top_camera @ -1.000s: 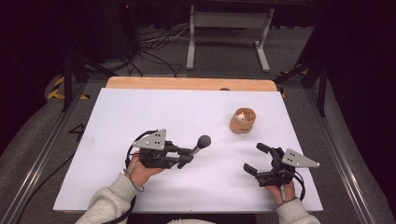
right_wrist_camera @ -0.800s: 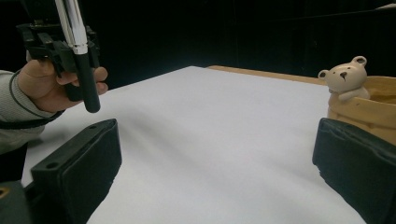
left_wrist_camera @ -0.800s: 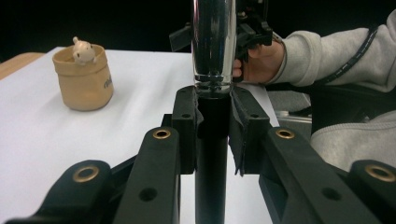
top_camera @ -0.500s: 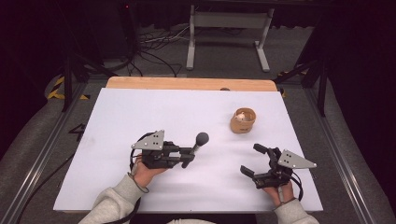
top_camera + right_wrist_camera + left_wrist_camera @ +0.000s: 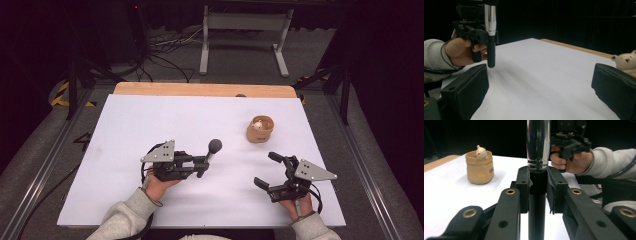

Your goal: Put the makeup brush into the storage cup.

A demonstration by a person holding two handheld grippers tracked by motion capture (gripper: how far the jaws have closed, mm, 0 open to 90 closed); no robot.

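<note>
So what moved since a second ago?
Not much. The right gripper slid a little toward the person's edge of the table, jaws still open and empty. The left gripper stayed shut on the microphone, which it holds upright, and barely shifted. The little tan pot with the small toy inside stayed where it was on the white table.

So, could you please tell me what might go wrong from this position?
The left gripper clamps the microphone low on its dark handle, with the heavier head end standing free above, so it might pivot or slip in the grip. The small tan cup holding a figurine looks light; the open right gripper close by could knock it over.
</note>
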